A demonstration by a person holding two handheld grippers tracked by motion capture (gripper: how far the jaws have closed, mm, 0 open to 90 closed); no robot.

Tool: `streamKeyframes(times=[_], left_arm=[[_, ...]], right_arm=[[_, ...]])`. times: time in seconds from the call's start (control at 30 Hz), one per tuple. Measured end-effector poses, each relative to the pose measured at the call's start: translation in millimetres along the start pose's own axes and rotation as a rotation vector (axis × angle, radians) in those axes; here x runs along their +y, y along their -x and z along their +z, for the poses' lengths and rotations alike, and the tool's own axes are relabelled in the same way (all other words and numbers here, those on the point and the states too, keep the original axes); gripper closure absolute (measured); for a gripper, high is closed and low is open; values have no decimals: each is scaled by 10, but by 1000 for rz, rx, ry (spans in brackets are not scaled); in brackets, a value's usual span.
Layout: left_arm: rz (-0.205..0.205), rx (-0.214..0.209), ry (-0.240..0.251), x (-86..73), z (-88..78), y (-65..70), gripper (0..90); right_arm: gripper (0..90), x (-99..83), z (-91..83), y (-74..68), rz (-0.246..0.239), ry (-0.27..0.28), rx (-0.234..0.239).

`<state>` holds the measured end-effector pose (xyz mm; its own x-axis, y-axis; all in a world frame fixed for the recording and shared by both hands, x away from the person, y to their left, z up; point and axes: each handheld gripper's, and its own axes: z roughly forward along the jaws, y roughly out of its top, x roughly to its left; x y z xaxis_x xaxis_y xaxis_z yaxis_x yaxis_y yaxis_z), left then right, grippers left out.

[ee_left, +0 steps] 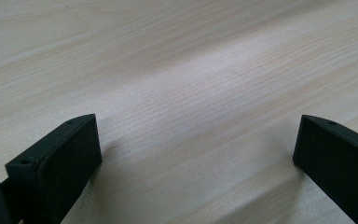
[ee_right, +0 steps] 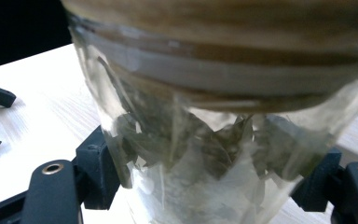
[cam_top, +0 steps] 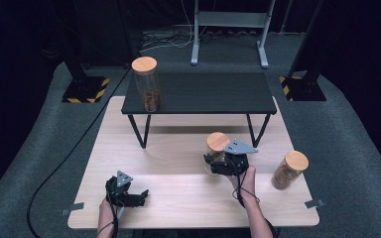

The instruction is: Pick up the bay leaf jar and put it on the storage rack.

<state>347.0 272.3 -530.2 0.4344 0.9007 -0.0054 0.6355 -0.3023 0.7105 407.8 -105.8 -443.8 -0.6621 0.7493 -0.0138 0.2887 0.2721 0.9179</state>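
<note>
We held the right gripper (cam_top: 217, 159) clamped on a glass jar (cam_top: 217, 148) above the table (cam_top: 178, 193); our left gripper (cam_top: 138, 194) rested there, jaws apart.

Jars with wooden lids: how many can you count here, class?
3: one jar on the dark shelf, one jar in the right gripper, one jar near the table's right edge.
</note>
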Motion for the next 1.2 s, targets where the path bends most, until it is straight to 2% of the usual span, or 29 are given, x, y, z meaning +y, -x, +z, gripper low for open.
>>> streamKeyframes(times=[0.43,1.2], left_arm=[[0,0,0,0,0,0,0],[0,0,0,0,0,0,0]], right_arm=[[249,72,-43,4,15,5,10],[249,240,-150,26,10,26,16]])
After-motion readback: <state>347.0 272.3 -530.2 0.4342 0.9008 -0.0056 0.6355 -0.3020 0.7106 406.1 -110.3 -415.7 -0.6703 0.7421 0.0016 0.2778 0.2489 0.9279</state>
